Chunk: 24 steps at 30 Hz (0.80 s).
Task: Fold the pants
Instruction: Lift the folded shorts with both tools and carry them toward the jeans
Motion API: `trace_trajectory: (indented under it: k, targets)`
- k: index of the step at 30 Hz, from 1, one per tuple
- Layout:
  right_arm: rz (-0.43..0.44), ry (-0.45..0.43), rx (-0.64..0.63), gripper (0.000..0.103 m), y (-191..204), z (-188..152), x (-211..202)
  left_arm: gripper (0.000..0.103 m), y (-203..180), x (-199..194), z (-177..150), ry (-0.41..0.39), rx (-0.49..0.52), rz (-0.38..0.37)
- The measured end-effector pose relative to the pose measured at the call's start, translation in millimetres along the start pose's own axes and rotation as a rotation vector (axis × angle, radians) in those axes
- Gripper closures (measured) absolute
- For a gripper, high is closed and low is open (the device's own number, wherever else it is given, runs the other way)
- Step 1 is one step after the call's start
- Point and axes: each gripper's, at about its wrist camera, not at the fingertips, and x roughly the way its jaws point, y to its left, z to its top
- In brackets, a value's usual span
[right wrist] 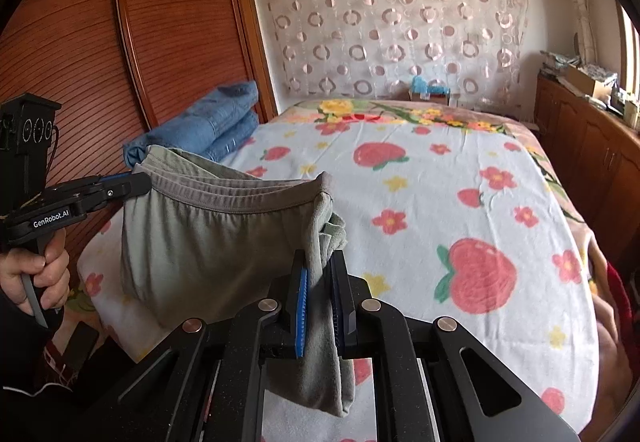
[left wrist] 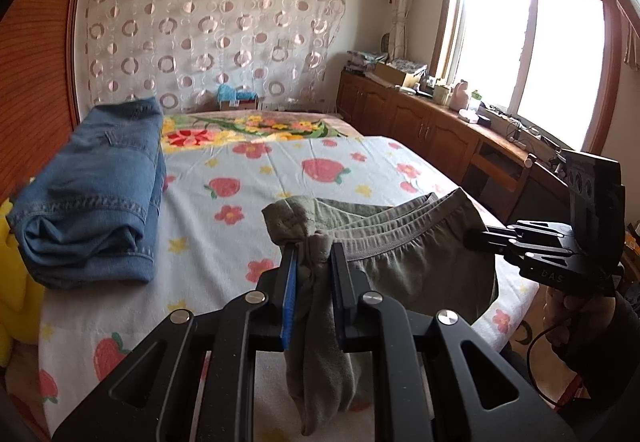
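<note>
Olive-green elastic-waisted cotton pants [right wrist: 216, 230] hung stretched above the strawberry-print bedsheet [right wrist: 460, 178], waistband clamped at either end by the left gripper [left wrist: 312, 254] and right gripper [right wrist: 320, 266]. Read "GenRobot.AI" on the left gripper's side; made out "DAS" on the right. Lay beyond, by the slatted wooden wardrobe [right wrist: 80, 42]: folded blue denim jeans [left wrist: 92, 186].

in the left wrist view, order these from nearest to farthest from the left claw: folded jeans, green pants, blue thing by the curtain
1. Green pants: clamped in the left claw.
2. Folded jeans: left side of the bed.
3. Blue thing: far end of the bed, against the curtain.
</note>
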Motion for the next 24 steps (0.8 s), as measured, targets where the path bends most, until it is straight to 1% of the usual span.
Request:
trace_trajectory:
  k: [5, 11, 15, 24]
  targets:
    - [-0.010, -0.034, -0.019, 0.093, 1, 7, -13, 0.087, -6, -8, 10, -0.036, 0.018, -0.001]
    - [-0.017, -0.062, -0.044, 0.093, 4, 8, -18, 0.087, -11, -15, 17, -0.068, 0.037, 0.002]
    - [-0.019, -0.077, -0.063, 0.093, 5, 11, -16, 0.087, -11, -18, 21, -0.088, 0.046, 0.008]
    - [-0.014, -0.088, -0.105, 0.093, 3, 19, -1, 0.087, -1, -10, 27, -0.096, 0.037, 0.018]
